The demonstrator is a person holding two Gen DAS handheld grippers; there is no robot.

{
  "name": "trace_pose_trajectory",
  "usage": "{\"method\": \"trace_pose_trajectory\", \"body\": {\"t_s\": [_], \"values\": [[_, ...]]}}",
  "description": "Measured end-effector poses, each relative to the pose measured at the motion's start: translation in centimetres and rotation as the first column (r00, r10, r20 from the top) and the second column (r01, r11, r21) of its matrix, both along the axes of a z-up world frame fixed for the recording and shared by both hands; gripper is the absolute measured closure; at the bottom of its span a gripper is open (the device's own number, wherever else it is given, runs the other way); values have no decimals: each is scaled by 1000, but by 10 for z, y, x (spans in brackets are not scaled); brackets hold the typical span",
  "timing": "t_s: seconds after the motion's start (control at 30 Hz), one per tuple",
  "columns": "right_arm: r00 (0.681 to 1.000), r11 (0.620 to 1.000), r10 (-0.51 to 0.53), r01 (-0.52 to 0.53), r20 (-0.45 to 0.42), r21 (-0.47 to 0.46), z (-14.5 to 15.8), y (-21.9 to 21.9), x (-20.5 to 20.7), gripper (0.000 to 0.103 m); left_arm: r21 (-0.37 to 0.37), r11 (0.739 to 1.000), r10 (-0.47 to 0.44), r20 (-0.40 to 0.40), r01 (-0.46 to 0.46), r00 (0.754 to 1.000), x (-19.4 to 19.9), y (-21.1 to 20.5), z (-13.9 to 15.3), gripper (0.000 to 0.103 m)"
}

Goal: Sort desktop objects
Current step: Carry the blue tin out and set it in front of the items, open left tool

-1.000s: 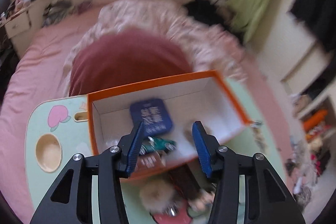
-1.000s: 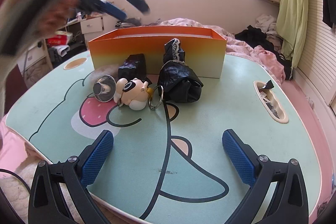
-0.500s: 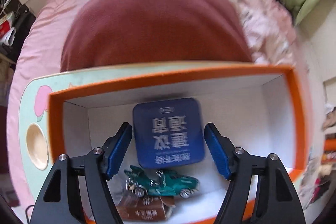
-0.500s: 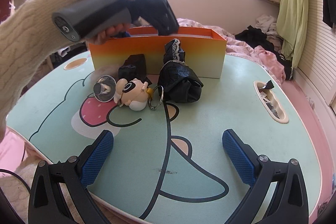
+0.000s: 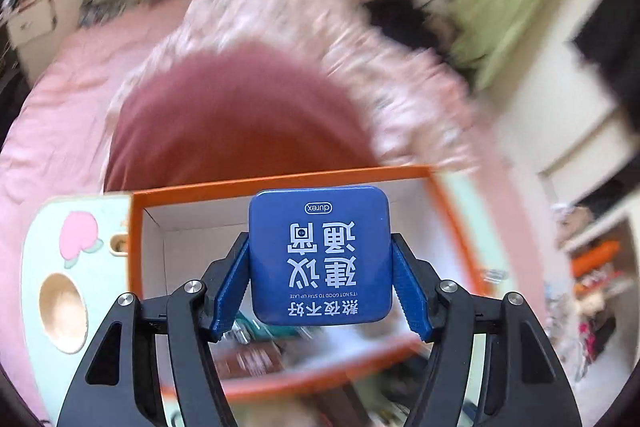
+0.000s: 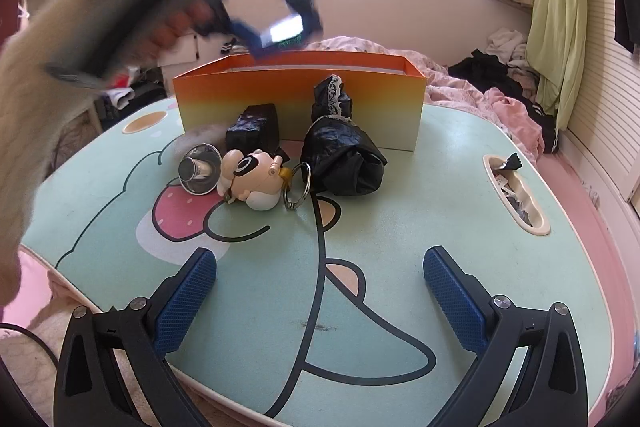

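Note:
My left gripper (image 5: 320, 279) is shut on a square blue tin (image 5: 320, 255) with white lettering and holds it above the orange box (image 5: 136, 227). In the right wrist view the left gripper (image 6: 276, 31) and the tin (image 6: 280, 33) hang blurred over the box (image 6: 300, 103). My right gripper (image 6: 320, 299) is open and empty, low over the near part of the mint cartoon table (image 6: 440, 187). In front of the box lie a cartoon figure keychain (image 6: 252, 179), a metal funnel-shaped piece (image 6: 200, 169), a small black bundle (image 6: 252, 131) and a larger black bundle with lace (image 6: 340, 151).
Other items lie blurred on the box floor (image 5: 256, 355). The table has a round cup hole (image 5: 64, 307) at the left and an oblong slot with wrappers (image 6: 516, 195) at the right. A pink bed (image 6: 480, 95) with clothes lies beyond the table.
My left gripper has closed on the blue tin that lay in the box and lifted it above the box. The right gripper has not moved.

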State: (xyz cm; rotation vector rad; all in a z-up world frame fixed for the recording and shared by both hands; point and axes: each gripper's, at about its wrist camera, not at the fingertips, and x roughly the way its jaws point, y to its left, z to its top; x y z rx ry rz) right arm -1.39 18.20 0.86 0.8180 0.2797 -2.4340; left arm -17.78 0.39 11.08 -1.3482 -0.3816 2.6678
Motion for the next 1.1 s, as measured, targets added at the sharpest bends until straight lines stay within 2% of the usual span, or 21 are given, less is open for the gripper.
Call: {"method": "trace_pose_trajectory", "body": {"t_s": [0.07, 0.17, 0.23, 0.3, 0.37, 0.5, 0.63, 0.73, 0.83, 0.9, 0.97, 1.03, 1.1], "values": [[1000, 1000, 1, -1, 0, 0, -1, 1, -1, 0, 29, 997, -74, -81, 77, 994, 42, 7, 18, 37], [1000, 1000, 1, -1, -1, 0, 1, -1, -1, 0, 52, 978, -195, -140, 203, 971, 103, 21, 17, 37], [1000, 1000, 1, -1, -1, 0, 1, -1, -2, 0, 40, 967, -245, -138, 252, 960, 135, 28, 1, 37], [1000, 1000, 1, -1, -1, -1, 1, -2, -2, 0, 43, 960, -269, -121, 275, 956, 147, 38, -18, 37], [1000, 1000, 1, -1, -1, 0, 1, -2, -2, 0, 23, 952, -302, -60, 304, 951, 148, 47, -40, 37], [1000, 1000, 1, -1, -2, 0, 1, -2, -3, 0, -44, 953, -298, 35, 299, 954, 140, 59, -70, 36], [1000, 1000, 2, -2, -1, -1, 1, -2, -3, 0, -84, 976, -197, 57, 201, 979, 128, 52, -83, 36], [1000, 1000, 2, -2, -2, -1, 1, -2, -3, 0, -80, 991, -109, 27, 111, 994, 118, 38, -86, 36], [1000, 1000, 2, -2, -2, -1, 1, -2, -3, 0, 6, 991, -137, -7, 137, 991, 132, 32, -79, 36], [1000, 1000, 2, -2, -2, -1, 1, -3, -4, 0, 15, 986, -165, -68, 166, 984, 149, 31, -68, 34], [1000, 1000, 1, -1, -3, -2, 1, -2, -4, 0, -57, 987, -153, -112, 148, 982, 165, 29, -57, 22], [1000, 1000, 2, -2, -3, -2, 0, -2, -4, 0, -131, 986, -120, -136, 102, 983, 177, 26, -57, 21], [1000, 1000, 2, -2, -3, -1, 1, -2, -4, 0, -185, 981, -85, -123, 61, 989, 189, 23, -69, 21]]}}
